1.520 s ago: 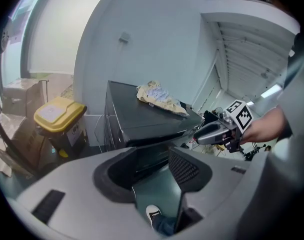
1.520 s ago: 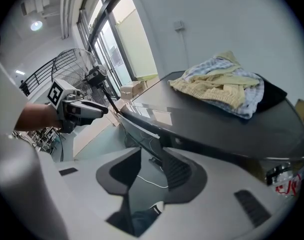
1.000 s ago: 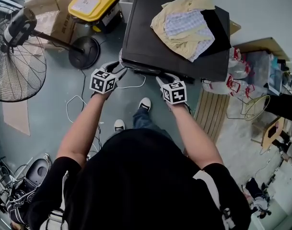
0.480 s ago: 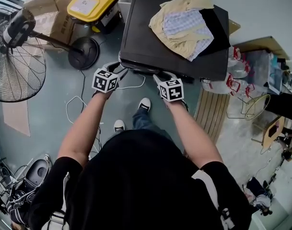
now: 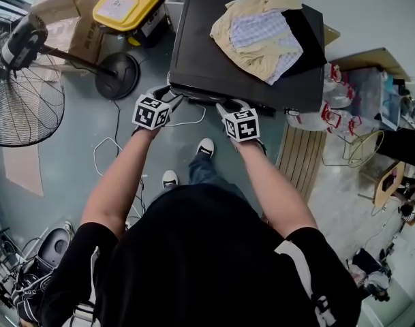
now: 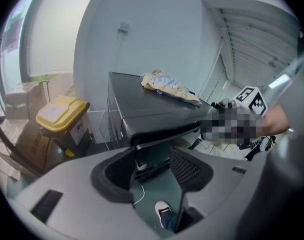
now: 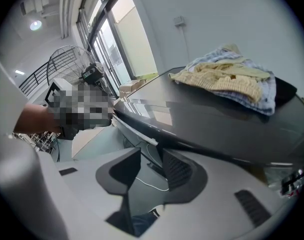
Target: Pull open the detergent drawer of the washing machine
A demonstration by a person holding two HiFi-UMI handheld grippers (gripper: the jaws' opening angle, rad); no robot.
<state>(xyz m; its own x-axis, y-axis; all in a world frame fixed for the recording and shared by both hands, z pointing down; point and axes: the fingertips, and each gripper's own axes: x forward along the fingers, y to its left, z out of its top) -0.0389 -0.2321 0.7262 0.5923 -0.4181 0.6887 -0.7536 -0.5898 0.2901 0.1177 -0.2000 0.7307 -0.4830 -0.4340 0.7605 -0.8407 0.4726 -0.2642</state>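
The left gripper (image 5: 165,97) hovered at the front left corner of the dark grey, flat-topped washing machine (image 5: 207,60). Its jaws were wide apart and empty, framing the front panel under the lid's lip. The detergent drawer could not be told apart there. The right gripper (image 5: 226,106), just beside it, also gaped empty. Yellow and checked clothes (image 5: 258,33) lay on top.

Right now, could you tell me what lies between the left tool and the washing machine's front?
Nothing: in the left gripper view the left tool, jaws apart, faces the washing machine across a bare gap, with only a white cable lying below.
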